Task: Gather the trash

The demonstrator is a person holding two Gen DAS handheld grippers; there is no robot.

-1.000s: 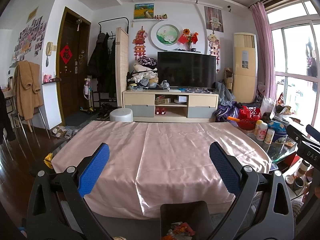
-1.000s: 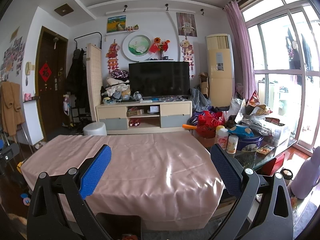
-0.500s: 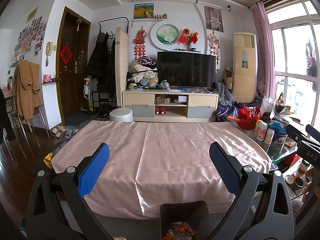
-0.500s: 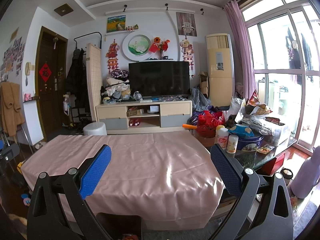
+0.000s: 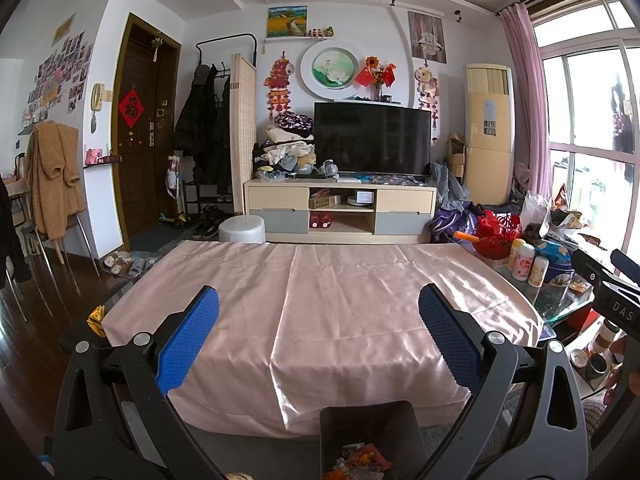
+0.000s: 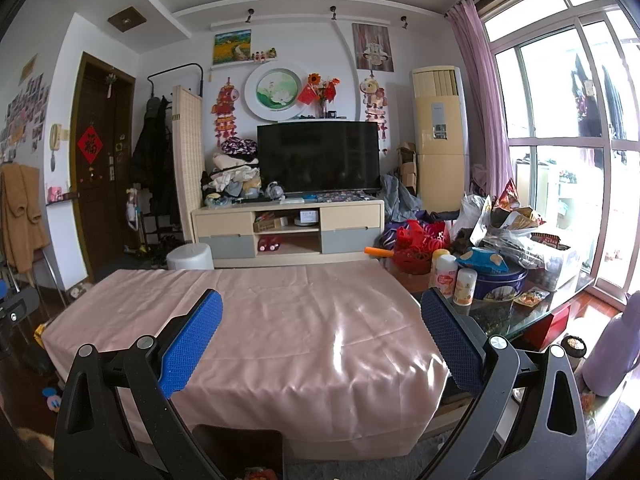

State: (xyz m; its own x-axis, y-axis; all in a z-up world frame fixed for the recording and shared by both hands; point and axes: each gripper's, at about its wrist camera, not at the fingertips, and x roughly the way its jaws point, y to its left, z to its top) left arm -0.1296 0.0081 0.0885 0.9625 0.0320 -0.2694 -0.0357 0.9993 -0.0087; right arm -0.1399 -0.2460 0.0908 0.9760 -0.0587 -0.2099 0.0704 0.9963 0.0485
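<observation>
A dark trash bin [image 5: 372,436] stands on the floor in front of the table, with orange and white wrappers [image 5: 362,460] inside. It also shows in the right wrist view [image 6: 240,452], low and left. My left gripper [image 5: 318,312] is open and empty, held above the bin and facing the pink tablecloth [image 5: 320,304]. My right gripper [image 6: 320,316] is open and empty over the same cloth [image 6: 280,328]. The right gripper's body shows at the right edge of the left wrist view [image 5: 608,292].
A glass side table [image 6: 520,312] on the right holds bottles [image 6: 442,272], a blue tin [image 6: 500,280] and snack bags [image 6: 516,216]. A TV stand [image 5: 340,210] and white stool [image 5: 242,230] stand beyond. A yellow wrapper [image 5: 96,318] lies at the table's left corner.
</observation>
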